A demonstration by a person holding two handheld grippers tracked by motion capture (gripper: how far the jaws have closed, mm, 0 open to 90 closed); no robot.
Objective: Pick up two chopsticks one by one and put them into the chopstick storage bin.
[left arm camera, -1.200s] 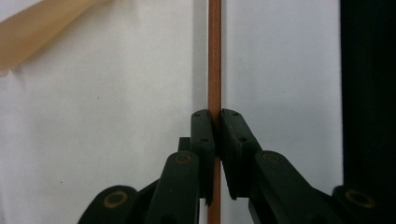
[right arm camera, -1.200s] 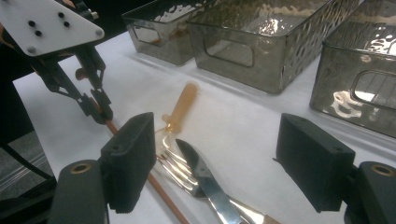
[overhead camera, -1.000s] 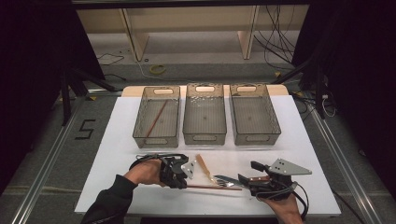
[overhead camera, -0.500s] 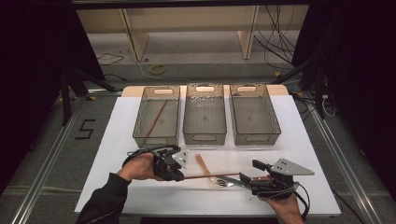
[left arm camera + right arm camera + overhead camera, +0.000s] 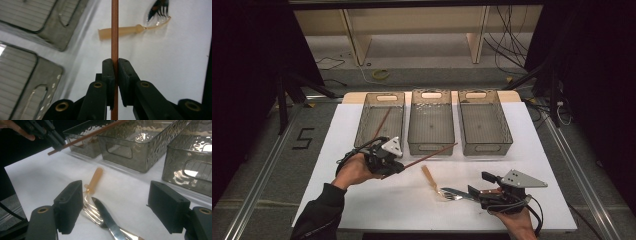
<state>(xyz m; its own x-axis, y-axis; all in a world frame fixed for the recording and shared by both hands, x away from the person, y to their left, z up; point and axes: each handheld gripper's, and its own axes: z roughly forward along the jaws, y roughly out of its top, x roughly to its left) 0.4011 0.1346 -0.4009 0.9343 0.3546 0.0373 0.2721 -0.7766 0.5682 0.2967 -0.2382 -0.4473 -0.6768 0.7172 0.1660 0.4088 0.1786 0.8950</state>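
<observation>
The left hand-held gripper (image 5: 388, 162) grips a thin reddish-brown wooden chopstick (image 5: 432, 154) near its lower end, held above the white desk (image 5: 542, 155), the tip reaching towards the middle smoked clear plastic bin (image 5: 430, 121). The right hand-held gripper (image 5: 477, 193) sits released, jaws wide, around a steel knife (image 5: 107, 216) lying over what seems a metal fork (image 5: 92, 213), beside a pale wooden-handled utensil (image 5: 429, 176).

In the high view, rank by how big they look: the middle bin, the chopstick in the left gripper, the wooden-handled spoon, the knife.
1. Middle bin
2. Chopstick, long but thin
3. Wooden-handled spoon and knife: similar length, and the knife's handle is hidden by the right gripper, so no ranking.
</observation>
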